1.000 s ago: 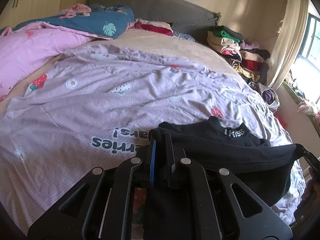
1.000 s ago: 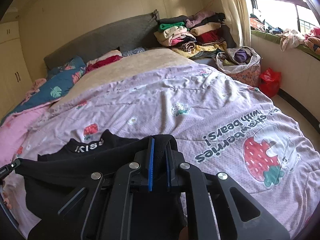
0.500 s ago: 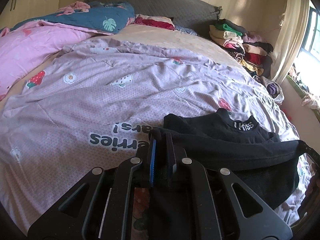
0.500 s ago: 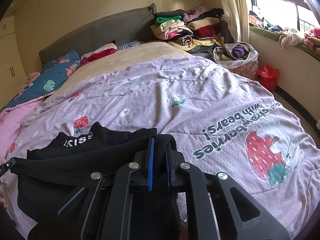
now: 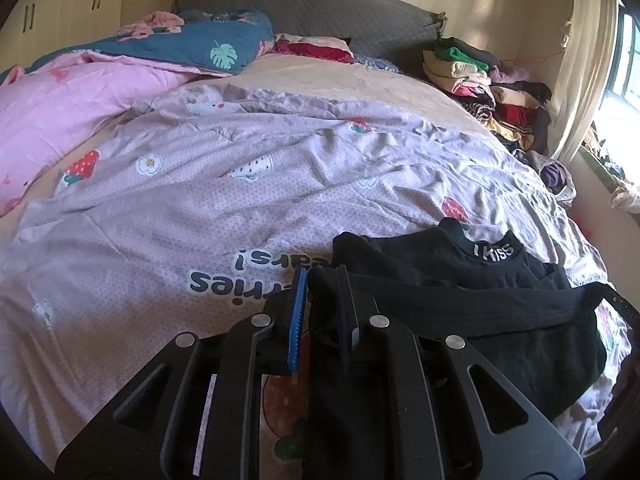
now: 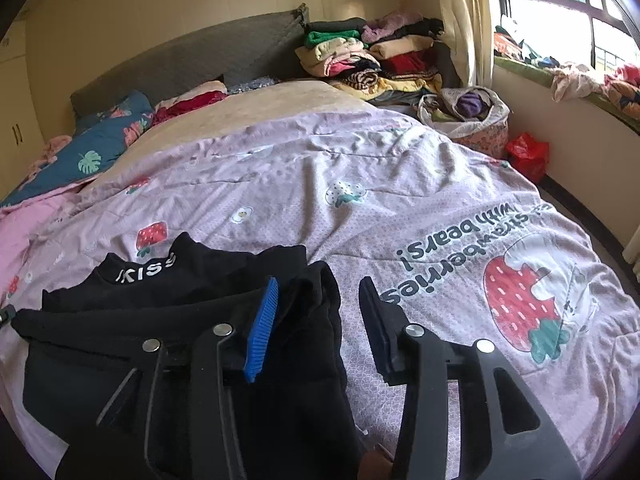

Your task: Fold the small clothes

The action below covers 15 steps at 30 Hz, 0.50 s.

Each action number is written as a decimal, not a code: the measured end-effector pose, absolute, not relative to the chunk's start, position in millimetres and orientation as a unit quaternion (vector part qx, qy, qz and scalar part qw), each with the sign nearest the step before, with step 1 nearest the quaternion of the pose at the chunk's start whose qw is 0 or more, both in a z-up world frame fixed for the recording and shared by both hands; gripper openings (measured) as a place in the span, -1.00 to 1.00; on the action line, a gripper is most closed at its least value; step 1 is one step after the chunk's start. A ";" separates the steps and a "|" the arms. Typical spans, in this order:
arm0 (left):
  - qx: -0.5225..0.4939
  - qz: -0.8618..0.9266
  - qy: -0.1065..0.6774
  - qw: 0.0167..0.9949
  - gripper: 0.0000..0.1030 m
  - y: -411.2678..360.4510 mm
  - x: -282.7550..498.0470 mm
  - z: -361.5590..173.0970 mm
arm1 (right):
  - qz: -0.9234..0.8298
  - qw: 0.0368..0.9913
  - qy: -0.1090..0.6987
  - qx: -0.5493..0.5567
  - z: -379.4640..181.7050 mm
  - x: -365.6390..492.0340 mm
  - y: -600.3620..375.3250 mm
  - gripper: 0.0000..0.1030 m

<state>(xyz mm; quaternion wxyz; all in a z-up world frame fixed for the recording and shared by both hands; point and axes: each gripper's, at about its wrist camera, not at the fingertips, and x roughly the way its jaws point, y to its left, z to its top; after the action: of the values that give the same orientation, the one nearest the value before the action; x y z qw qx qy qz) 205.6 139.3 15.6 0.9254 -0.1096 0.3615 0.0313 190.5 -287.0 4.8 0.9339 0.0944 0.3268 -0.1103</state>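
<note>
I have the black top (image 5: 460,280) folded once across on the bed (image 5: 240,184). My left gripper (image 5: 320,300) jaws pinch its folded edge; my right gripper (image 6: 320,320) jaws are opening, the cloth loose between them. I judge further folds remain.

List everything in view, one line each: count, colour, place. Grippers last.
black top: one, black with white KISS collar, near edge of bed.
quilt: one, lilac, strawberry print, spread over bed.
pink blanket: one, pink, bed's far left.
teal blanket: one, teal, leaf print, by headboard.
headboard: one, grey, far end.
clothes pile: one, mixed colours, beside headboard.
red bag: one, floor by window.
left gripper: shut on the black top.
right gripper: jaws opening, top's edge between them.
</note>
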 end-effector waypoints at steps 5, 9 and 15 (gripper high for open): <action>-0.107 0.029 0.350 0.930 -0.73 137.6 200.1 25.5 | -0.106 0.940 0.311 0.088 12.1 180.8 -281.9 0.11; -0.110 0.031 0.338 0.934 -0.51 138.6 194.9 34.8 | -0.100 0.945 0.299 0.089 19.2 174.5 -280.7 0.18; -0.118 0.026 0.318 0.940 0.06 137.1 184.9 49.9 | -0.092 0.950 0.282 0.095 30.1 164.2 -281.8 0.18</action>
<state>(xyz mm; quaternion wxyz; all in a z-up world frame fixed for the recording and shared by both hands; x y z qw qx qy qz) 184.9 137.1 49.9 0.9403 -0.1183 0.3179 0.0263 164.2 -281.8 30.1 0.9503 0.0946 0.2820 -0.0924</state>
